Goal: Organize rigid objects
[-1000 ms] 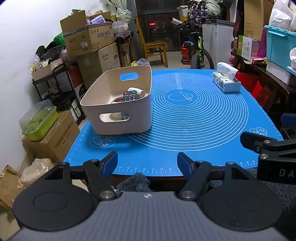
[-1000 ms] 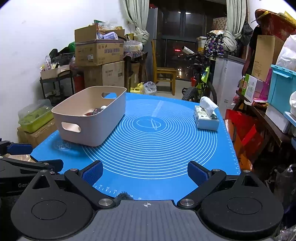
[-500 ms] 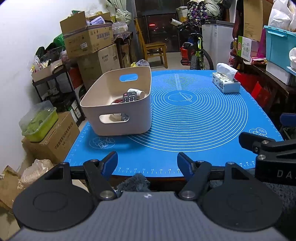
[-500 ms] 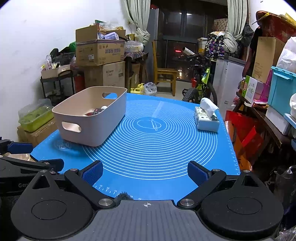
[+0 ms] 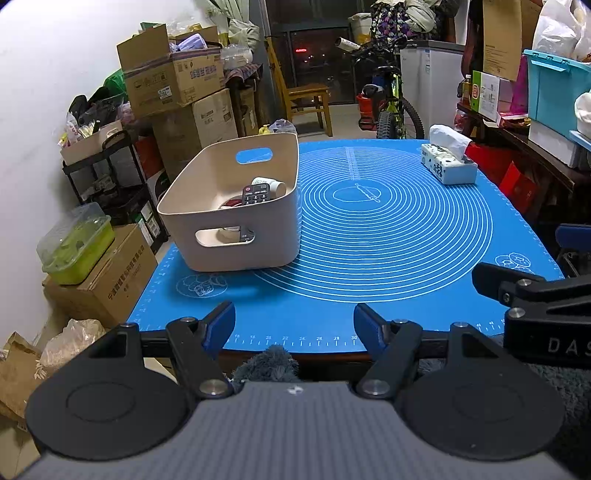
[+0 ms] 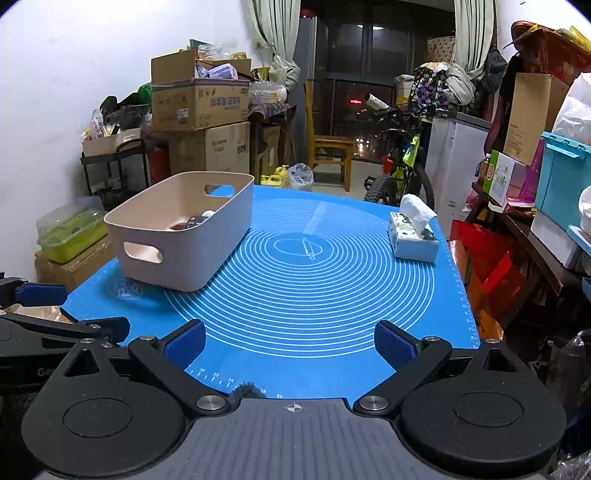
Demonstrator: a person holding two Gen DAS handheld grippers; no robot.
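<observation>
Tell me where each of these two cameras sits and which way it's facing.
Left wrist: on the left gripper, jaws open, looking down across the blue mat at the beige bin; right gripper at its right edge.
Right wrist: on the right gripper, jaws open, same direction.
Shared: mat, bin, tissue box.

Home storage rm: stacked cardboard boxes (image 6: 199,103), bicycle (image 6: 402,162), wooden chair (image 6: 328,147), curtains (image 6: 277,33)
</observation>
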